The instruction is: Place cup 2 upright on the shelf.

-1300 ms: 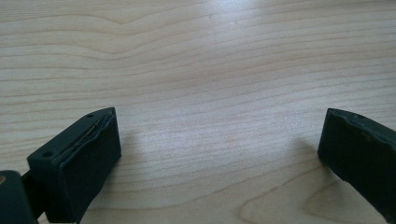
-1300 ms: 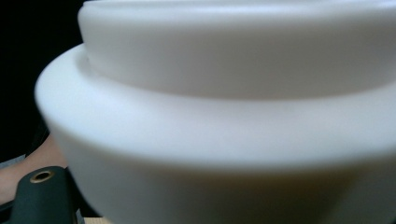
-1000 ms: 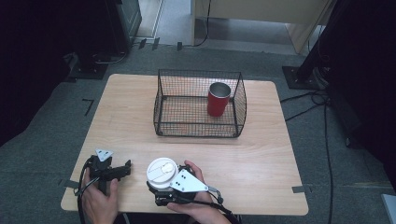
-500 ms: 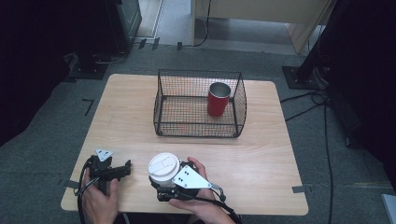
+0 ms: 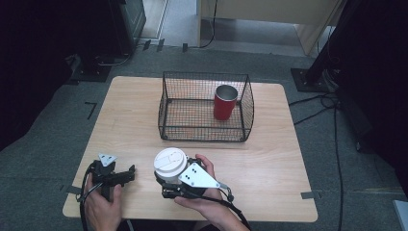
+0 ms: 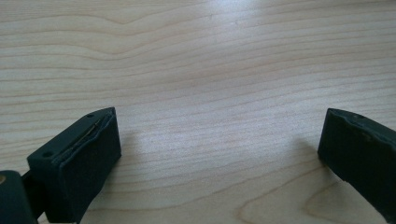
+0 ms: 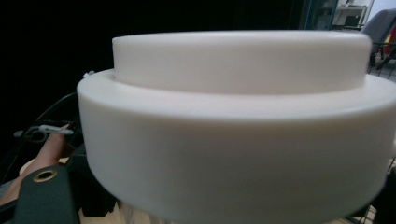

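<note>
At the 6 o'clock edge of the bench [image 5: 288, 159], a pale wood-grain top with rounded corners, a white cup [image 5: 169, 166] with a smooth, round, stepped plastic lid is gripped by the jaws of the right gripper [image 5: 169, 182], which is borne by a hand [image 5: 204, 204] and topped by a grey three-cornered plate. The cup is seen just clear of the wood, just at 3 o'clock of the left gripper [image 5: 126, 174], which rests low by the bench near the 7 o'clock corner with its jaws spread wide and nothing between them. Toward 12 o'clock a black wire-mesh basket [image 5: 166, 103], open at the top, is seen well apart from the cup; within it, at its 2 o'clock side, a red cup [image 5: 224, 107] with a silvery inside stands upright. Grey carpet, black stands and trailing cables are seen around the bench. From the left gripper view, the matte black pads [image 6: 88, 177] are shown hovering close over bare wood grain. From the right gripper view, the lid's [image 7: 233, 116] thick, satin-white rim is shown very close, with dark surroundings behind.
</note>
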Demonstrator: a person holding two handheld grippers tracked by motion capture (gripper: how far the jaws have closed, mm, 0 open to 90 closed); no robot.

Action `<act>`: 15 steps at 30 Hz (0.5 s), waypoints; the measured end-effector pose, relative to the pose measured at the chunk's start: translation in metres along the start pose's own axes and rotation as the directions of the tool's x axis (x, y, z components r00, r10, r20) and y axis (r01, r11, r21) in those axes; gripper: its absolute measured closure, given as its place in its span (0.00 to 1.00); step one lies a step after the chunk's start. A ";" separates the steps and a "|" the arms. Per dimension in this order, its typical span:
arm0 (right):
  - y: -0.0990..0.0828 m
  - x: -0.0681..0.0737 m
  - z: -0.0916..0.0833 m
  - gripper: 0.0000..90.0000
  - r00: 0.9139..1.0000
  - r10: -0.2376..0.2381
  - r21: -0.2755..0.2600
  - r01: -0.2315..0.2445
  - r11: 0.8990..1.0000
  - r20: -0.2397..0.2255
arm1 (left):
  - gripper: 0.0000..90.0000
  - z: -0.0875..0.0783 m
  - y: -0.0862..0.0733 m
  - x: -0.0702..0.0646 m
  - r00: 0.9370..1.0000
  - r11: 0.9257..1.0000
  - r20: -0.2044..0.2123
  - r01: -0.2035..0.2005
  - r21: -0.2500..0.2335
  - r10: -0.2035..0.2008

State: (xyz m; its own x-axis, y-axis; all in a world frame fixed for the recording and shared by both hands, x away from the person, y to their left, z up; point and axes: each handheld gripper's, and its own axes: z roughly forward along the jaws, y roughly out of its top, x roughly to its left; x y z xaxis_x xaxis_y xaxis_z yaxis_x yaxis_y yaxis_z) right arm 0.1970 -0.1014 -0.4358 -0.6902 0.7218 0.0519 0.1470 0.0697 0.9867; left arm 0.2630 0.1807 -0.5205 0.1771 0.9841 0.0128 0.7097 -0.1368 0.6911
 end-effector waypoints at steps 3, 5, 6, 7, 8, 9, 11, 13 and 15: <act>0.005 -0.003 0.002 0.18 1.000 0.004 -0.008 -0.004 1.000 0.013 | 0.00 0.000 0.000 0.000 1.000 1.000 0.000 0.002 0.000 -0.002; 0.009 -0.005 0.004 0.17 1.000 0.000 -0.013 0.000 1.000 0.021 | 0.00 0.000 0.000 0.000 1.000 1.000 0.000 0.000 0.001 0.000; 0.011 -0.006 0.005 0.17 1.000 0.001 -0.015 -0.001 1.000 0.021 | 0.00 0.000 0.000 0.000 1.000 1.000 0.000 0.002 0.000 -0.002; 0.012 -0.006 0.005 0.17 1.000 0.001 -0.017 0.000 1.000 0.024 | 0.00 0.000 0.000 0.000 1.000 1.000 0.000 0.003 -0.001 -0.003; 0.014 -0.008 0.006 0.17 1.000 0.000 -0.019 0.000 1.000 0.029 | 0.00 0.000 0.000 0.000 1.000 1.000 0.000 0.003 -0.002 -0.003; 0.016 -0.009 0.007 0.17 0.999 0.000 -0.022 0.001 1.000 0.034 | 0.00 0.000 0.000 0.000 1.000 1.000 0.000 0.003 -0.001 -0.003; 0.019 -0.011 0.009 0.18 0.999 0.001 -0.025 0.000 1.000 0.043 | 0.00 0.000 0.000 0.000 1.000 1.000 0.000 0.003 -0.001 -0.003; 0.021 -0.014 0.011 0.18 0.999 0.001 -0.031 0.000 1.000 0.051 | 0.00 0.000 0.000 0.000 1.000 1.000 0.000 0.003 -0.002 -0.003; 0.024 -0.016 0.012 0.17 0.998 0.002 -0.035 0.000 0.999 0.061 | 0.00 0.000 0.000 0.000 1.000 1.000 0.000 0.001 0.000 -0.001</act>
State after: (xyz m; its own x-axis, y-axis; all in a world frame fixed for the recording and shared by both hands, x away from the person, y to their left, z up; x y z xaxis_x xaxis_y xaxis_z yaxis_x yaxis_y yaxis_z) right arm 0.2205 -0.1031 -0.4153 -0.6456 0.7624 0.0445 0.1225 0.0458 0.9914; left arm 0.2631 0.1807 -0.5204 0.1765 0.9842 0.0123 0.7099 -0.1360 0.6910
